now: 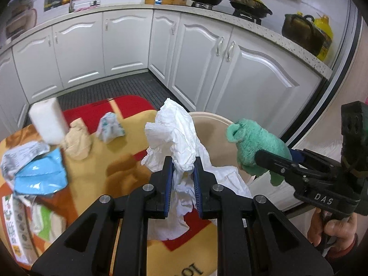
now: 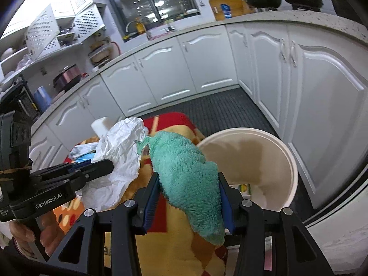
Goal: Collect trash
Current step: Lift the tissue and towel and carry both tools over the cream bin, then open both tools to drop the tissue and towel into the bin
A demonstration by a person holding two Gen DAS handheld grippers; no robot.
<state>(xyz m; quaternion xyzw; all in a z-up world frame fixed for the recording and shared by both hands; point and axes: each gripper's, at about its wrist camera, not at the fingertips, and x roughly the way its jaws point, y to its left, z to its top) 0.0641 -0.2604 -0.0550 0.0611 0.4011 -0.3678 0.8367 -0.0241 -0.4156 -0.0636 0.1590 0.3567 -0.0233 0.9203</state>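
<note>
In a white-cabinet kitchen, the left gripper point(image 1: 182, 172) pinches a crumpled white paper point(image 1: 174, 135) between its blue pads, the sheet rising above the fingertips and trailing below them. At 3 o'clock in the left wrist view, the right gripper point(image 1: 271, 158) clamps a fluffy green cloth point(image 1: 255, 145), held above the near rim of a cream bin point(image 1: 214, 117) that stands at the edge of a table covered by a red, yellow and orange cloth point(image 1: 128, 156).

From the right wrist view, the right gripper point(image 2: 188, 197) holds the green cloth point(image 2: 184, 174) pinched between its pads, with the bin point(image 2: 292, 161) open at 2 o'clock; a few scraps lie on its bottom. The left gripper point(image 2: 101, 165) enters from 9 o'clock with the white paper point(image 2: 119, 151) touching the tip of the green cloth.

More litter remains on the table at 9 o'clock in the left wrist view: a white foam block point(image 1: 48, 122), blurred; a beige crumpled wad point(image 1: 77, 141); a small printed wrapper point(image 1: 110, 126); a blue packet point(image 1: 40, 174) beside a grey printed wrapper point(image 1: 20, 158); and a green-and-white package point(image 1: 34, 220) at 8 o'clock.

Pots and a yellow-lidded pan point(image 1: 249, 2) sit on the countertop at 1 o'clock.
</note>
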